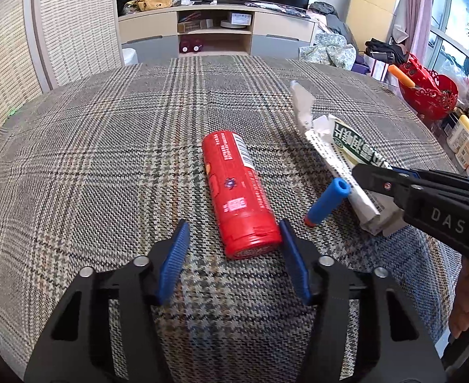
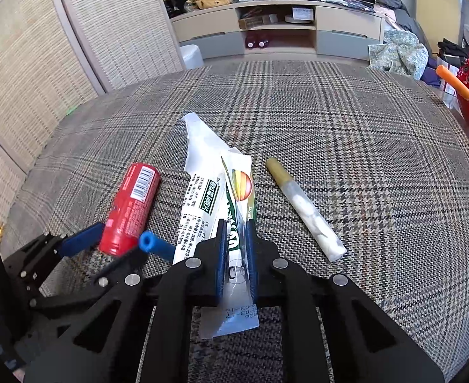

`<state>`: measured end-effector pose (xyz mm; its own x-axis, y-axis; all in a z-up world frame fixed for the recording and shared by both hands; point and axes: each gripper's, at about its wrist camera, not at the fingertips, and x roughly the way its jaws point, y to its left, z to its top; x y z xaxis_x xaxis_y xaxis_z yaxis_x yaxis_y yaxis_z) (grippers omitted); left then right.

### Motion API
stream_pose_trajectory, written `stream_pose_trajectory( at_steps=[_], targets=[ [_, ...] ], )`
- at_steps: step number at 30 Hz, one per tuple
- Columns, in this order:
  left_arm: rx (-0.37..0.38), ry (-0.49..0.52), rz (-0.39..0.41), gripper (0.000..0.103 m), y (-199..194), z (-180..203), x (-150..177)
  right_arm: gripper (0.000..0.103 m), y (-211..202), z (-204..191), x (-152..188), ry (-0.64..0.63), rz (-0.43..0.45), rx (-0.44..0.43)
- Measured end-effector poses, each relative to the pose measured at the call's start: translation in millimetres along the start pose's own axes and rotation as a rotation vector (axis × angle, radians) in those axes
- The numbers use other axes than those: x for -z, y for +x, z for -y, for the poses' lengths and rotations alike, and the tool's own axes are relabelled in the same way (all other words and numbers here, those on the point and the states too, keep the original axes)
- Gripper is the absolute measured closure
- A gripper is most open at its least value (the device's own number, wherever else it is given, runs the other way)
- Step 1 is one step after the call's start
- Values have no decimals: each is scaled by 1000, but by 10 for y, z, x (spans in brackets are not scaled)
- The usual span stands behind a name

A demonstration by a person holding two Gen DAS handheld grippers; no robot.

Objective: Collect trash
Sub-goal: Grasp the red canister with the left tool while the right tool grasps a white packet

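Plaid woven cloth covers the bench. Seen from the left wrist, the left tongs straddle the near end of a red cylindrical plastic bottle lying on its side; the right pad touches it, the left pad stands apart. A blue foam tube lies just beside it. From the right wrist, the right tongs are clamped narrow on a white-and-green crumpled plastic wrapper. A gold-capped translucent tube lies near its right, on the cloth.
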<state>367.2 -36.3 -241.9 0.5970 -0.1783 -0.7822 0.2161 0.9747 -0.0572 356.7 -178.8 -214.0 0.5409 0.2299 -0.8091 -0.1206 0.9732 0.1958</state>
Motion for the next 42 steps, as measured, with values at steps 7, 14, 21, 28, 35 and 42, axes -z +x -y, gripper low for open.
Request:
stream_pose_trajectory(
  at_steps=[7,14,21,28,35,42],
  targets=[
    [-8,9,11,70,-60,-84,23,92,-97,-4,38,0,12,-5],
    [-23,0,21,70,-257,-132,272,92,-332,-35,142,-3,46,19],
    [-13,-31,46,70,-659,-115,541,92,-746,-22,322,0,91,21],
    [-10,-28,87,71,-1209,109,788,92,-1223,-84,636,-28,117,21],
    [-3,-7,112,71,-1665,371,1045,92,-1581,-112,969,-35,120,2],
    [10,3,116,71,-2011,644,1406,92,-1827,-135,1380,-31,102,-18]
  ],
)
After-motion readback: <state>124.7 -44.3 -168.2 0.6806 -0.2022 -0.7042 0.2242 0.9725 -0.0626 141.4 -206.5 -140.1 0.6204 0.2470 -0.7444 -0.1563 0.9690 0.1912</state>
